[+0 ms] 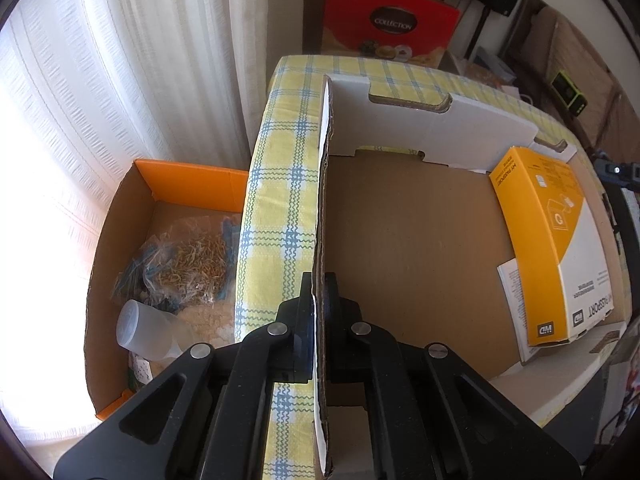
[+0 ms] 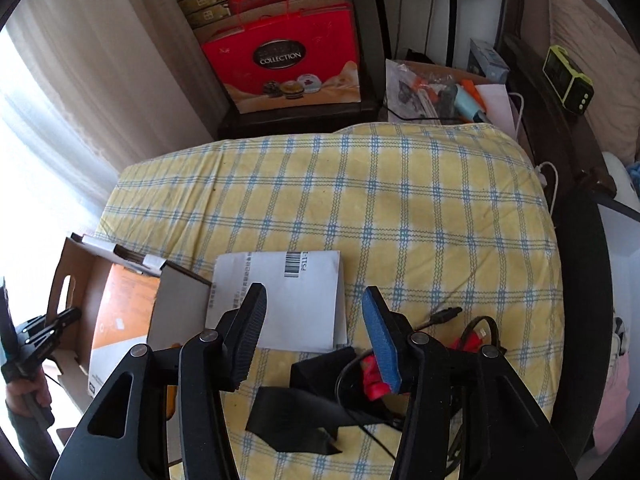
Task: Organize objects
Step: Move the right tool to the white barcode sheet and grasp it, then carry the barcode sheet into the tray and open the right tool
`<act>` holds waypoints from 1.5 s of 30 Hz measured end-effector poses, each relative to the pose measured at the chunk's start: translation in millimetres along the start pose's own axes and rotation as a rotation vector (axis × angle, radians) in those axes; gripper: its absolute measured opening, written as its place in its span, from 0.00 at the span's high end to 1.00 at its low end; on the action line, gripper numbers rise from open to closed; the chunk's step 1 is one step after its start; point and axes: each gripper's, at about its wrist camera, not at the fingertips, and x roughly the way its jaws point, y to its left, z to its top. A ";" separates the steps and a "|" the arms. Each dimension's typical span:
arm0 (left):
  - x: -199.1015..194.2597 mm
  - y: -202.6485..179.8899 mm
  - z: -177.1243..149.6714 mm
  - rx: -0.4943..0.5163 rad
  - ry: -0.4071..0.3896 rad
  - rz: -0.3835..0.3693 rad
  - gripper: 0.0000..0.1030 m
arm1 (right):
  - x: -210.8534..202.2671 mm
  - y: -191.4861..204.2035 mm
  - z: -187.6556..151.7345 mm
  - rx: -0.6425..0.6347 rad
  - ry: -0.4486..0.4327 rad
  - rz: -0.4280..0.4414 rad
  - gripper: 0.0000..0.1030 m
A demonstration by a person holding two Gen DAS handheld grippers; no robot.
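Cardboard box (image 1: 400,216) wall pinched by left hand-held gripper (image 1: 320,300) (right hand-held gripper (image 2: 316,320) parted, empty) above cloth (image 2: 400,200).

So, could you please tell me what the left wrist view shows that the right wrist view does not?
Only the left wrist view shows the orange-rimmed carton beside the bed, holding a clear bottle, and the left claw shut on the cardboard box wall.

Only the right wrist view shows the white envelope, the black and red cables and the open right claw over them.

Both share the yellow checked cover, the cardboard box, the yellow package inside it and the red gift box.
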 end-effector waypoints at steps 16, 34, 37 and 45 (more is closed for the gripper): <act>1.7 0.6 -0.5 -0.011 0.000 -0.006 0.97 | 51.5 -18.2 8.2 -0.010 0.091 0.092 0.53; 2.9 2.7 -0.5 -0.022 0.002 -0.014 0.97 | 9.8 -23.6 -3.6 0.058 0.048 0.394 0.77; 3.7 3.4 0.5 -0.029 0.004 -0.022 0.97 | 29.4 -16.0 -9.6 0.046 0.101 0.334 0.84; 4.2 3.3 1.7 -0.031 0.011 -0.025 0.97 | 29.1 -18.6 -11.6 0.106 0.035 0.334 0.96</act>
